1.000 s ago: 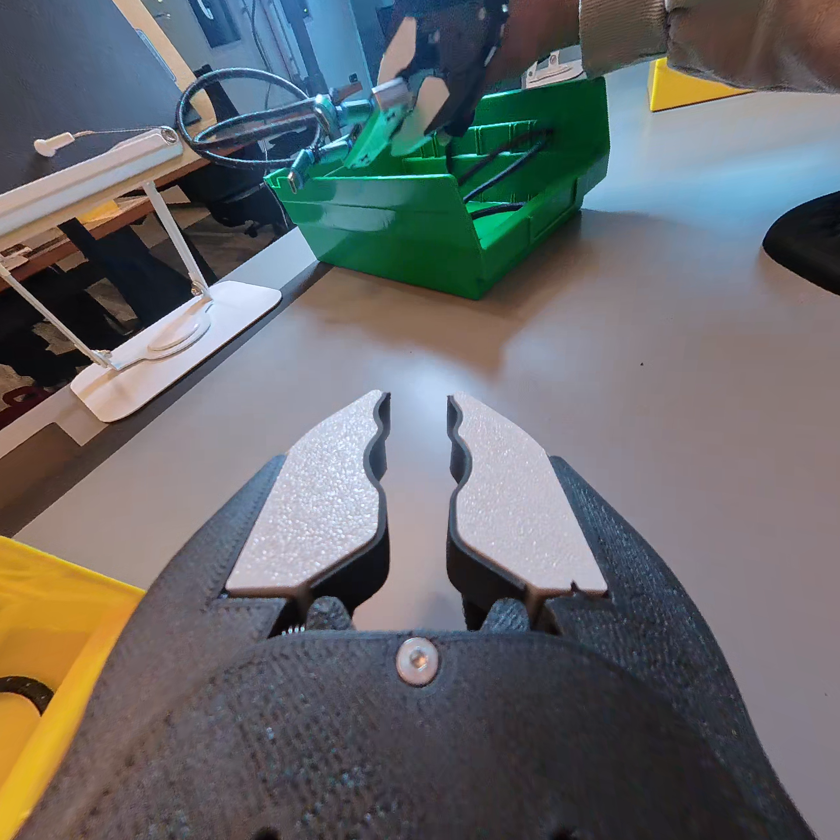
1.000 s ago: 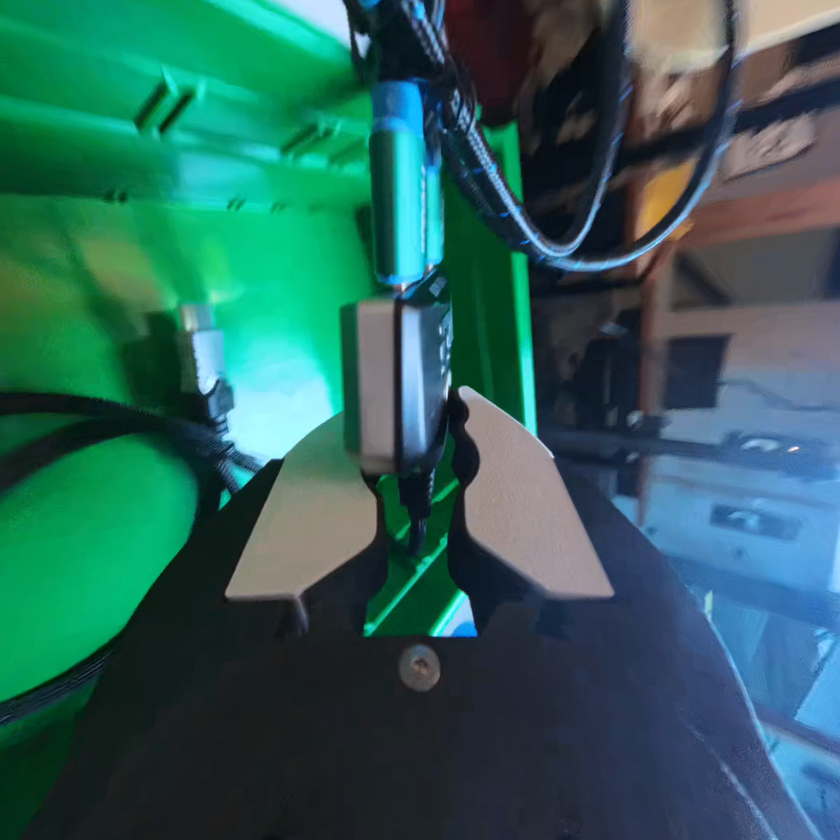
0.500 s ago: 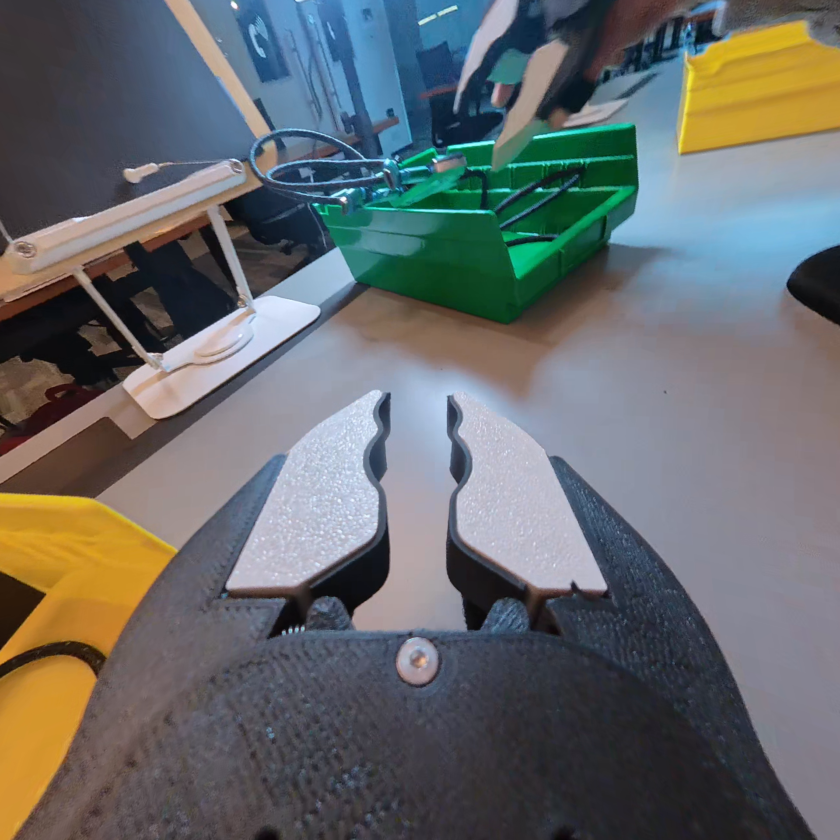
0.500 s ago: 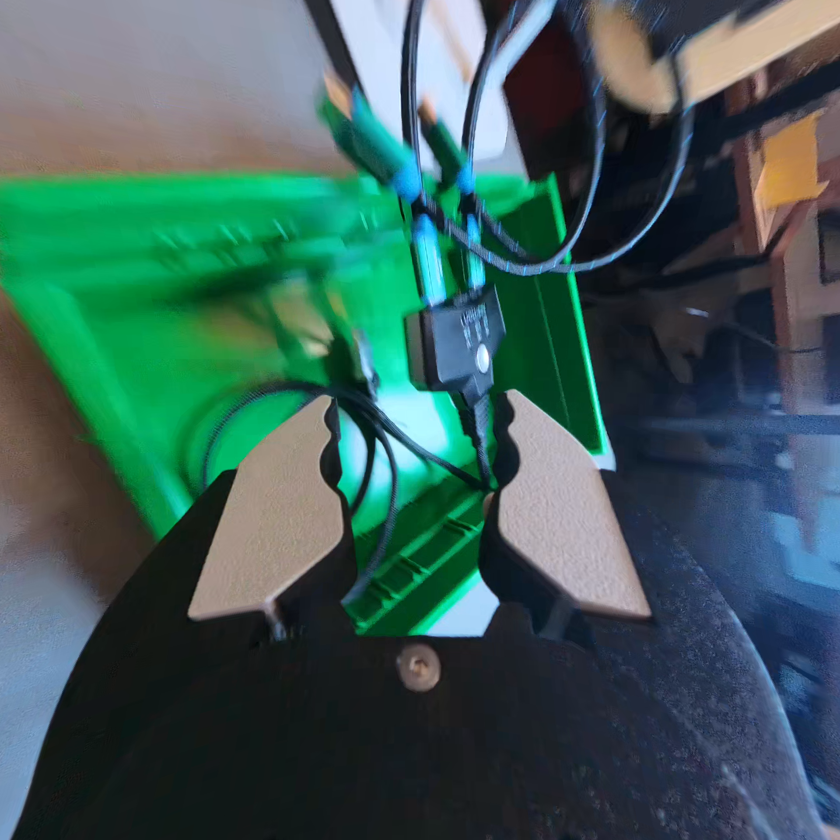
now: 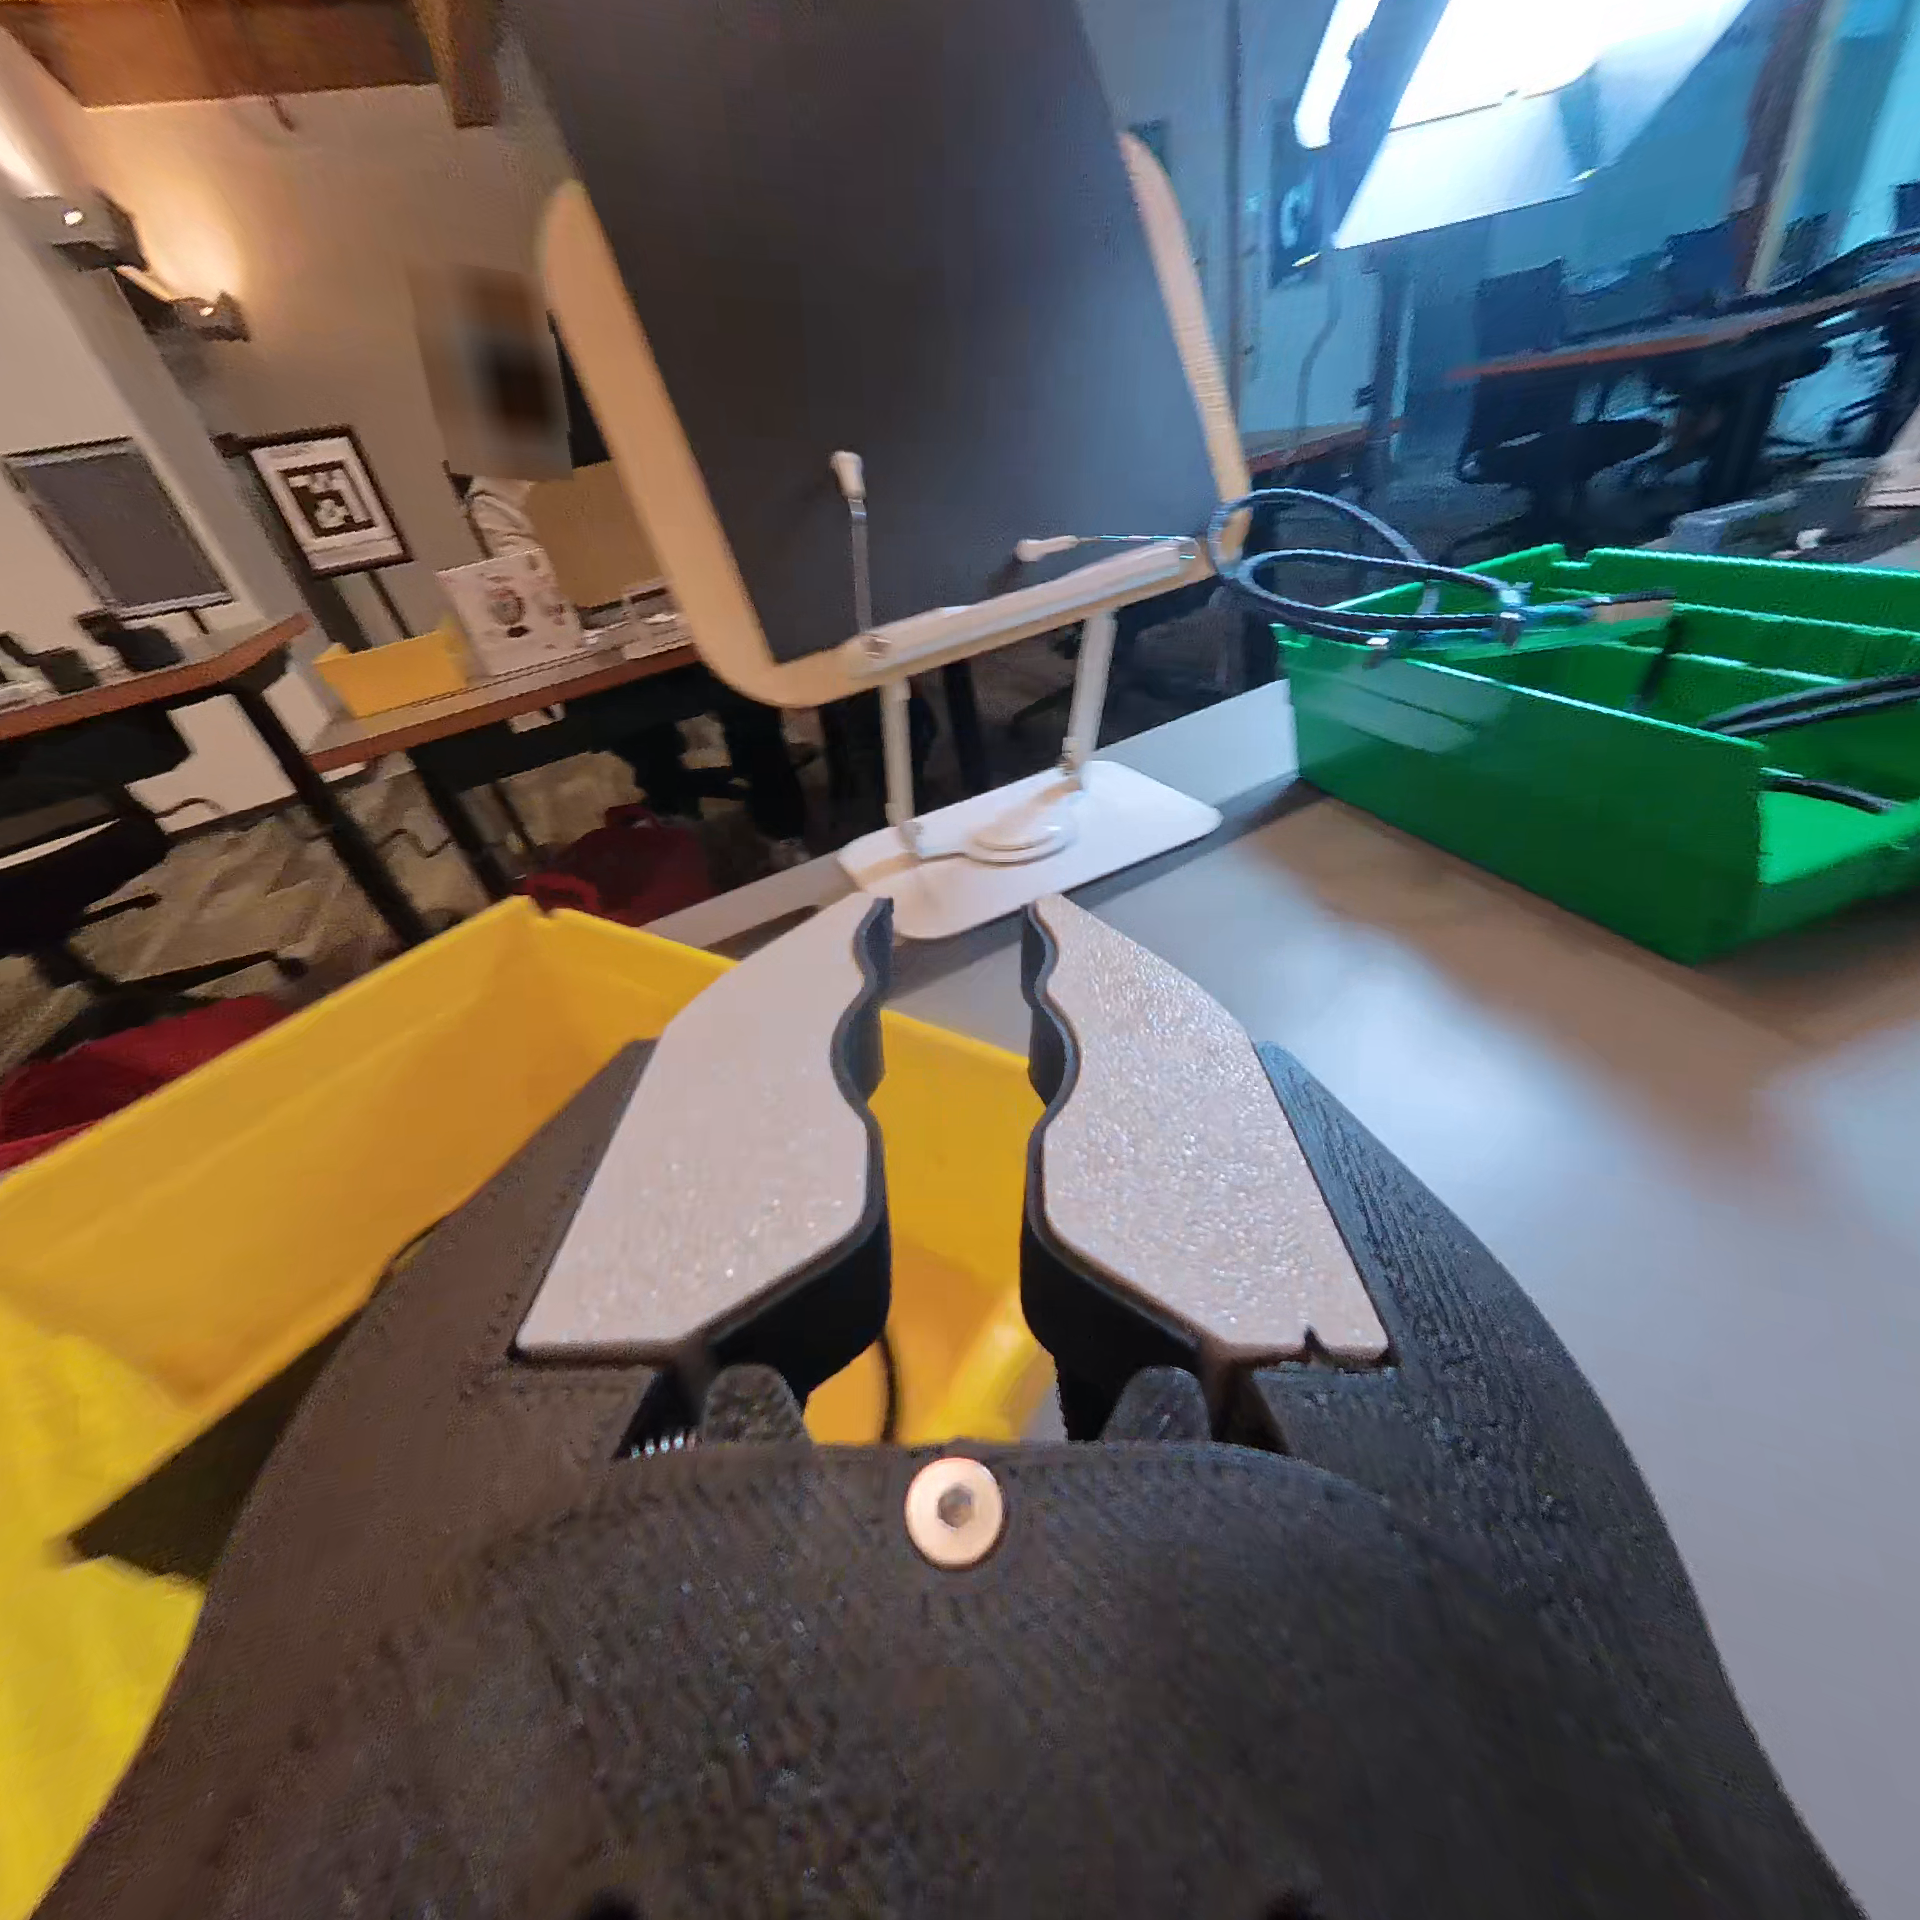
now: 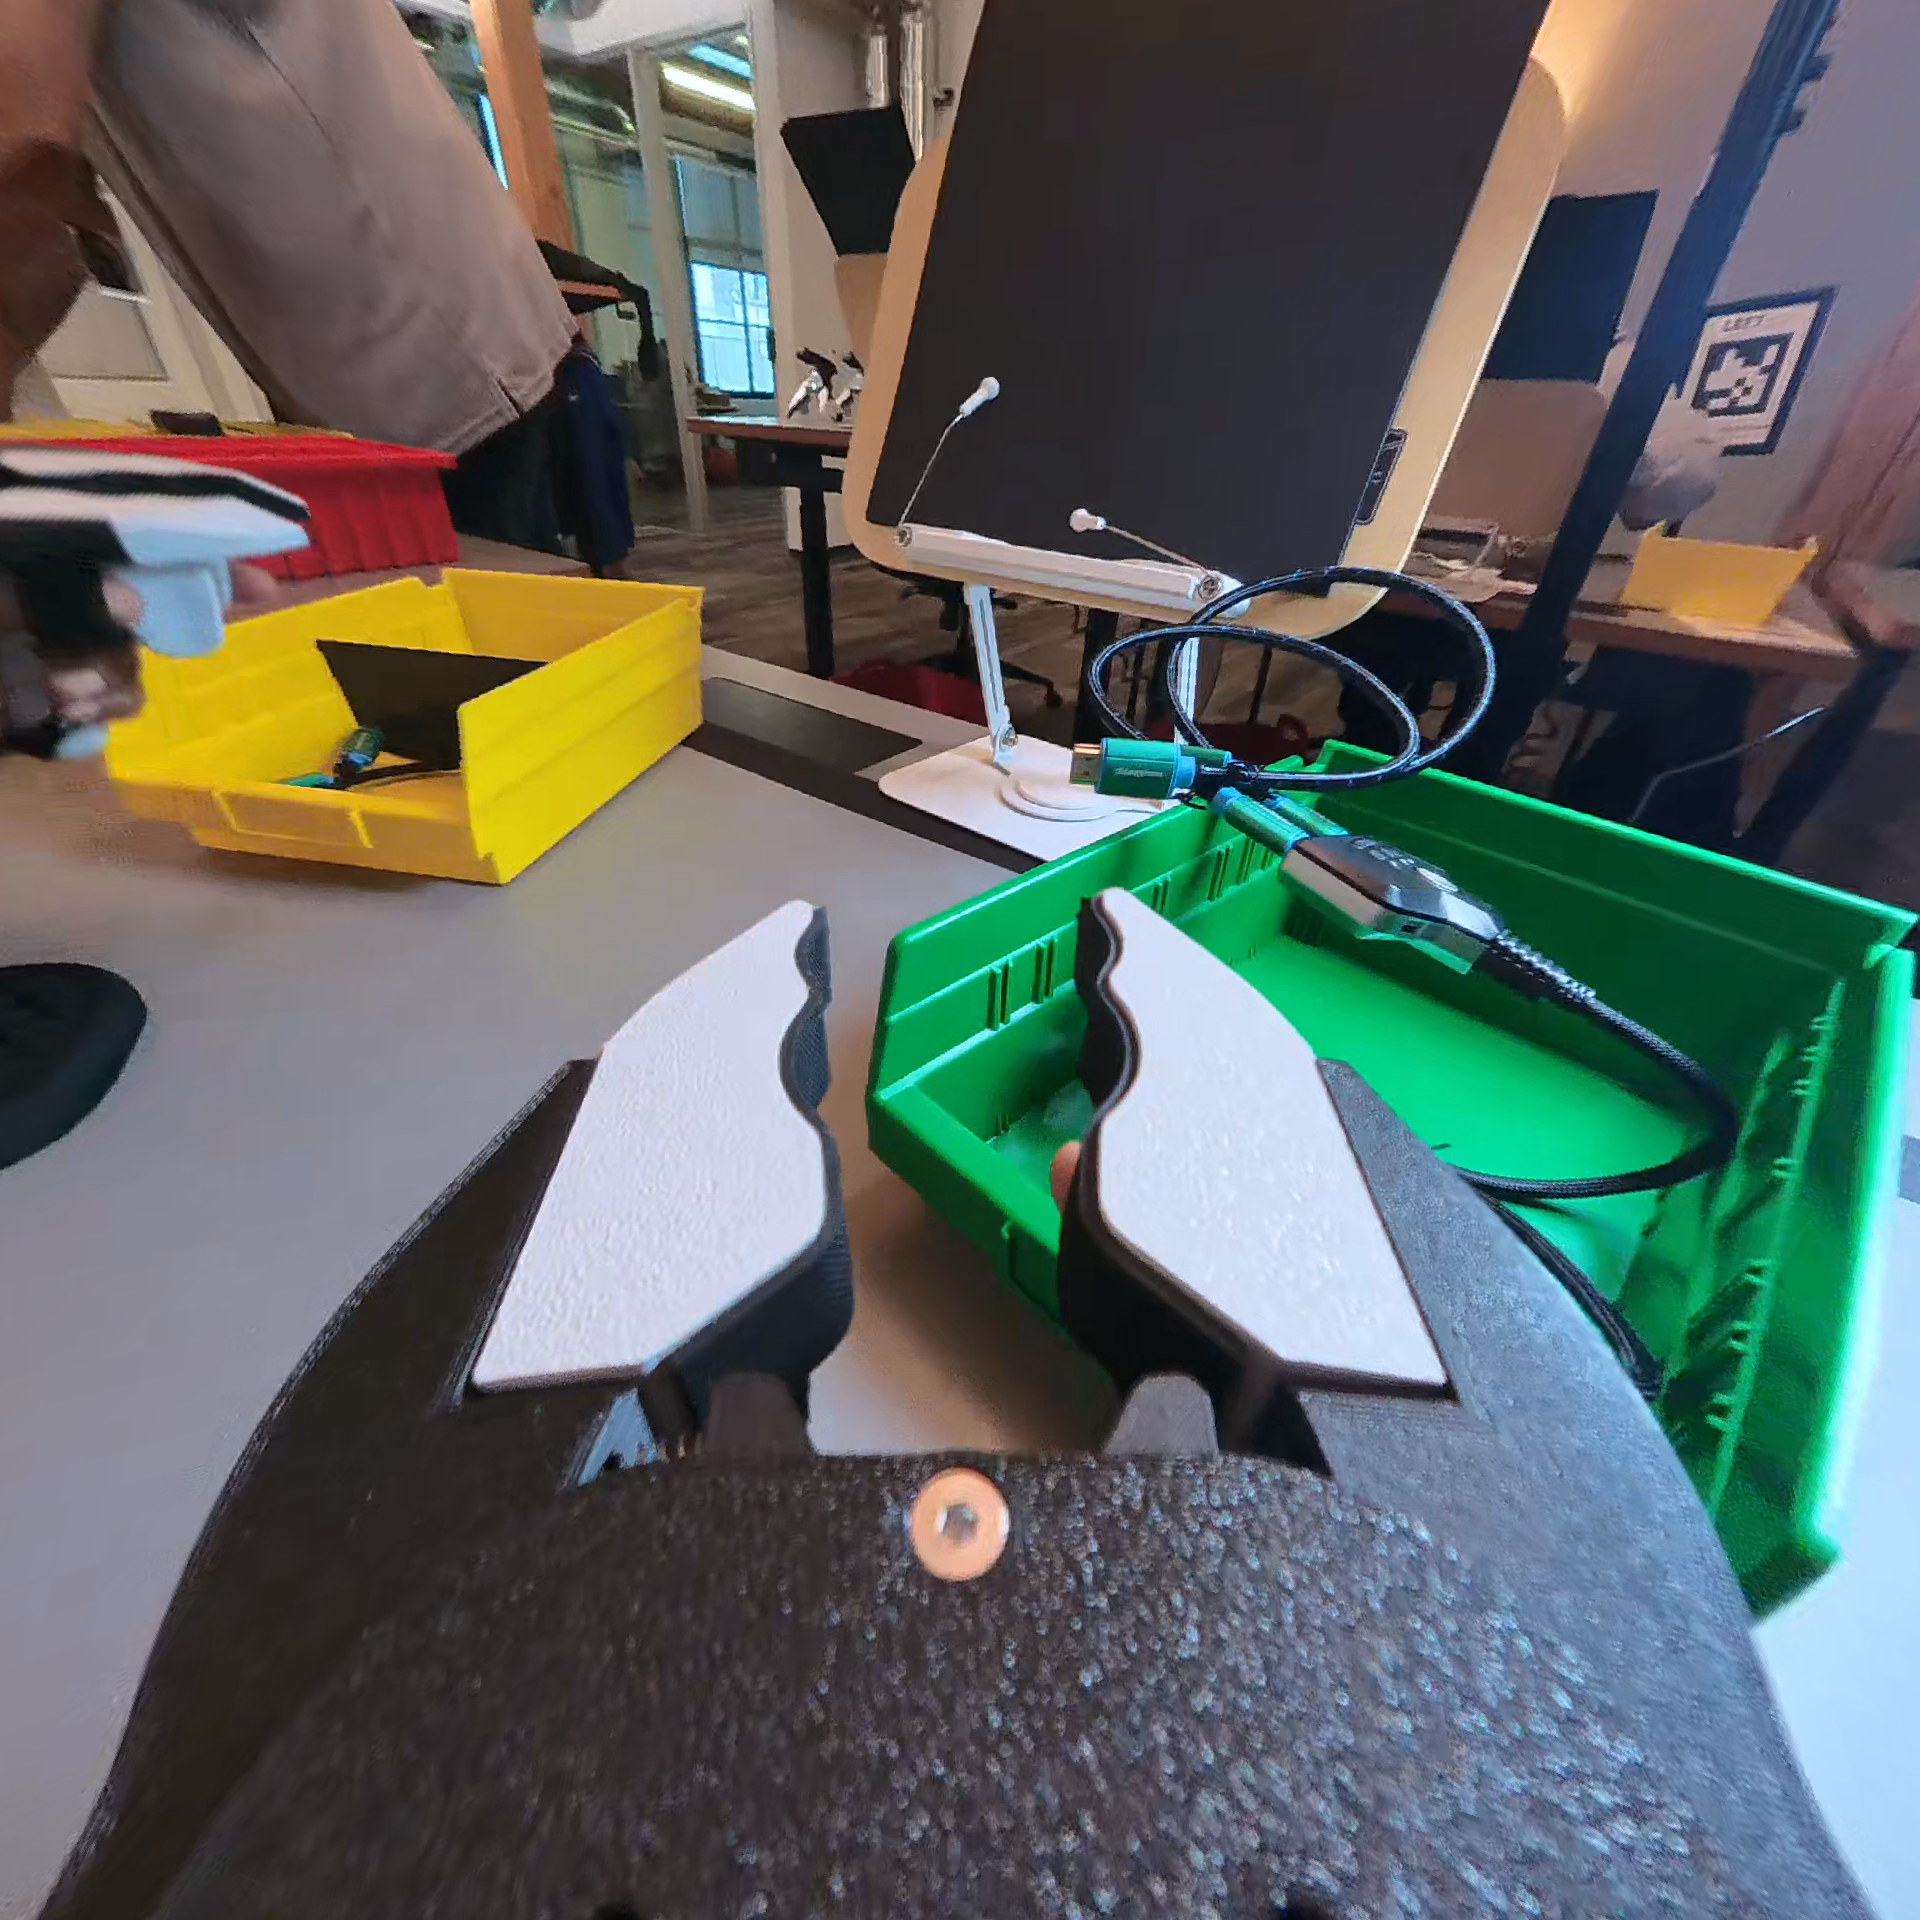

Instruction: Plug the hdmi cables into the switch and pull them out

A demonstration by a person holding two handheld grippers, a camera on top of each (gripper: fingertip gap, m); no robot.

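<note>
Now we see the green bin [image 6: 1475,1049] just right of our empty, parted right gripper [image 6: 951,914] | switch [image 6: 1387,904] on its far rim, long axis pointing far-left, cable [image 6: 1299,665] plugged; label unreadable | only left view: left gripper [image 5: 954,914], parted, empty, over yellow bin [image 5: 312,1091].

Bright, even indoor light, with overexposed glare from a ceiling panel [image 5: 1475,94] far right. Soft shadow beside the green bin [image 6: 1714,1122] on the grey table [image 5: 1507,1091]. Strong wide-angle bending at edges; motion blur on the left gripper [image 6: 125,582].
</note>
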